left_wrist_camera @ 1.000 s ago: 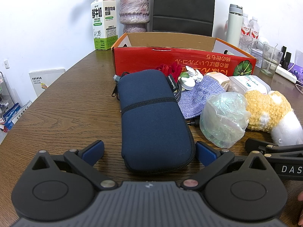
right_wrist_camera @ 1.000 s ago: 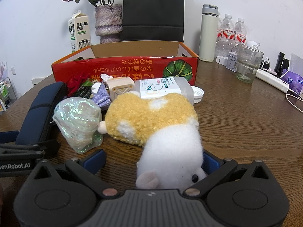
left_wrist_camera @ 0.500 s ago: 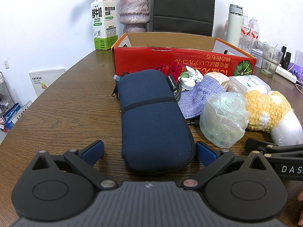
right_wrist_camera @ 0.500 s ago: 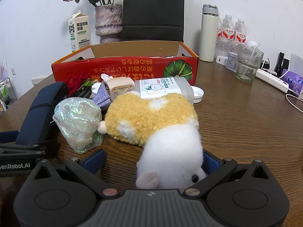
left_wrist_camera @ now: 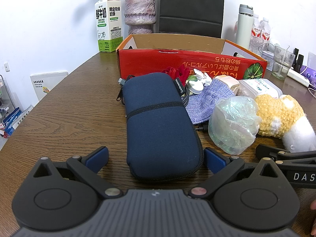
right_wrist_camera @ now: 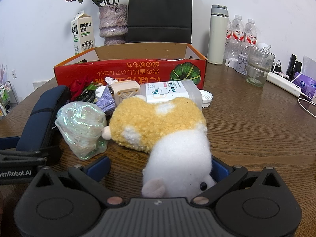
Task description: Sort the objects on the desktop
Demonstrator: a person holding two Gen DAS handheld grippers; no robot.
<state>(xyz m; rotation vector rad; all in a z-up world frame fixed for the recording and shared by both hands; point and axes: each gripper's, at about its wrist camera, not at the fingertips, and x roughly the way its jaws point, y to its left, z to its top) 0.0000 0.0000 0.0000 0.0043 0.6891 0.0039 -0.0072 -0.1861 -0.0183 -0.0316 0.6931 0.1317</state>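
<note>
A navy zip pouch (left_wrist_camera: pixel 160 122) lies on the wooden table, its near end between the open fingers of my left gripper (left_wrist_camera: pixel 156 158). A yellow and white plush toy (right_wrist_camera: pixel 164 130) lies with its white head end between the open fingers of my right gripper (right_wrist_camera: pixel 160 167). The plush also shows in the left wrist view (left_wrist_camera: pixel 282 116). Between them sits a crumpled iridescent plastic bag (right_wrist_camera: pixel 83 126). A red cardboard box (right_wrist_camera: pixel 130 73) stands open behind the pile.
Behind the plush lie a white plastic jar (right_wrist_camera: pixel 173 92) on its side, its lid (right_wrist_camera: pixel 206 97), a beige charger (right_wrist_camera: pixel 125 90), a blue knit cloth (left_wrist_camera: pixel 207 100) and red flowers (left_wrist_camera: pixel 177 72). A milk carton (left_wrist_camera: pixel 108 31), vase (left_wrist_camera: pixel 140 11), thermos (right_wrist_camera: pixel 218 33), glass (right_wrist_camera: pixel 258 67) and power strip (right_wrist_camera: pixel 284 83) stand further back.
</note>
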